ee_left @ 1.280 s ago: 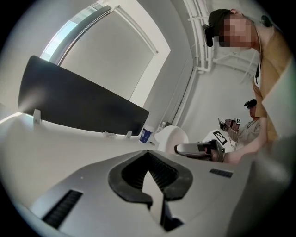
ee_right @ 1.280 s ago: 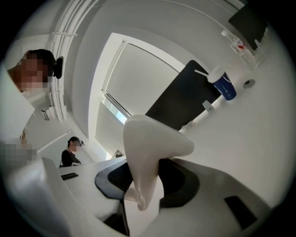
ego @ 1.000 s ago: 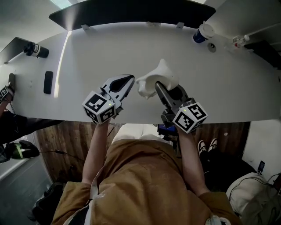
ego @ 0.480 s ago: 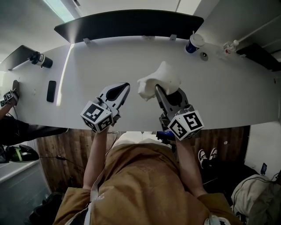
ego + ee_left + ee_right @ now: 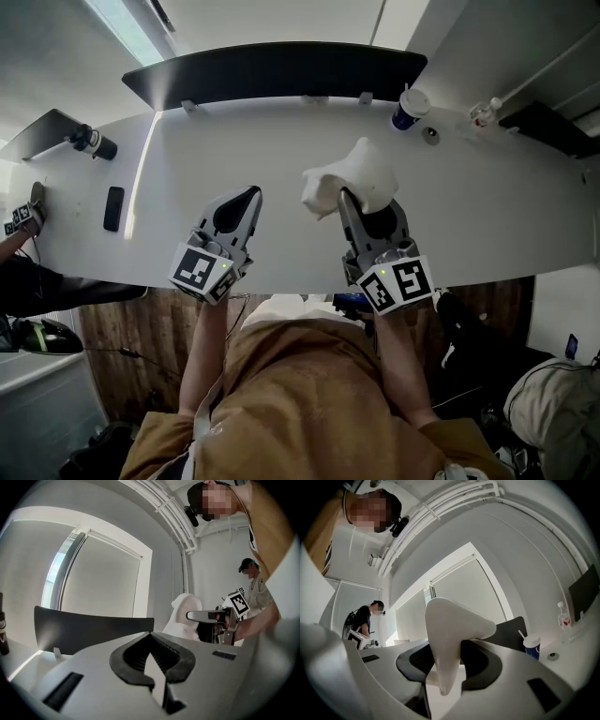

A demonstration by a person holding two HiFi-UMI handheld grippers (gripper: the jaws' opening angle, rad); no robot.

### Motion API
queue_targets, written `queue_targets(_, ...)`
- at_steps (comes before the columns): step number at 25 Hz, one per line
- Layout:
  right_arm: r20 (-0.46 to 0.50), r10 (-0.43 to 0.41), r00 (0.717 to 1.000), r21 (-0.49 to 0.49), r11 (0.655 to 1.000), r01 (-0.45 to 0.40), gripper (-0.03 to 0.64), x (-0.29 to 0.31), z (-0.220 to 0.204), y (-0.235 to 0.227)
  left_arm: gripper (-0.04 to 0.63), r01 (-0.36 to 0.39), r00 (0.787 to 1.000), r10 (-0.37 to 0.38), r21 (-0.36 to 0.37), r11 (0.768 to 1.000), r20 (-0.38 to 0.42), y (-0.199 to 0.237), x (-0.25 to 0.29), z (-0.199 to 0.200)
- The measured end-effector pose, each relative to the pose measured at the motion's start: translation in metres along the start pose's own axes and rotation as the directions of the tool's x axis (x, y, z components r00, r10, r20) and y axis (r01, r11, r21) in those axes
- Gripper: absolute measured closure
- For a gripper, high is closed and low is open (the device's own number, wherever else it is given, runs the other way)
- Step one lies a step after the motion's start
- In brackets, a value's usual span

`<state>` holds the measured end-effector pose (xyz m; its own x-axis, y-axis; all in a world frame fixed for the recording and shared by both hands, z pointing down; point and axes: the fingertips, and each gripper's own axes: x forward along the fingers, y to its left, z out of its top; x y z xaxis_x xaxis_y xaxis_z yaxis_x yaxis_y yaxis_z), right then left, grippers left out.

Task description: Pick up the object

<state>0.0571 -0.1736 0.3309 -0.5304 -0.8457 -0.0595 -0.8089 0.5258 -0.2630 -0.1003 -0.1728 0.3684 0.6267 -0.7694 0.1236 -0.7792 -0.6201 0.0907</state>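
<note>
the right gripper (image 5: 368, 208) is clamped on the white moulded object (image 5: 352, 180), an irregular smooth-sided lump with a broad rounded top and a narrower lower part. in the right gripper view that narrow part runs down between the two dark pads, which press it from both sides, and the wider end stands up above them. the object is off the white table (image 5: 487, 216), held out in front of the person over its near half. the left gripper (image 5: 246, 199) is just beside it on the left, apart from the object, with its jaws together at the tips and nothing between them. further out on the table a lidded blue cup with a straw (image 5: 409, 109) stands near the far right edge, a black phone (image 5: 113, 208) lies flat at the left, and a long dark panel (image 5: 281, 70) runs along the far edge.
</note>
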Motion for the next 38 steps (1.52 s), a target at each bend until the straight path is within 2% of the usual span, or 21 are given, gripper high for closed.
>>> queue_targets(9,0.031,-0.029,0.999,0.0,1.0,0.029,0.459,-0.011,0.017,0.005,0.591,0.007,1.0,-0.008,0.009,1.0,0.025,-0.005,-0.013,0.004)
queue_targets(13,0.034,-0.032,0.999,-0.023,0.999,0.033,0.459,-0.014,0.023,0.009,0.591,-0.095,0.994,0.093,0.054,0.994,0.049,0.002,-0.02,0.016)
queue_targets(19,0.024,-0.049,0.998,-0.044,0.998,0.05,0.459,-0.017,0.023,0.015,0.591,-0.251,0.965,0.236,0.138,0.958,0.112,0.019,-0.048,0.037)
queue_targets(22,0.028,-0.052,0.998,-0.038,0.998,0.053,0.459,-0.018,0.023,0.018,0.591,-0.287,0.955,0.27,0.148,0.947,0.125,0.028,-0.06,0.041)
queue_targets(27,0.032,-0.065,0.997,-0.033,0.997,0.066,0.459,-0.016,0.024,0.018,0.591,-0.302,0.949,0.284,0.146,0.942,0.133,0.039,-0.068,0.043)
queue_targets(38,0.032,-0.087,0.996,-0.046,0.995,0.089,0.459,-0.017,0.025,0.018,0.591,-0.288,0.954,0.271,0.14,0.947,0.132,0.039,-0.069,0.041)
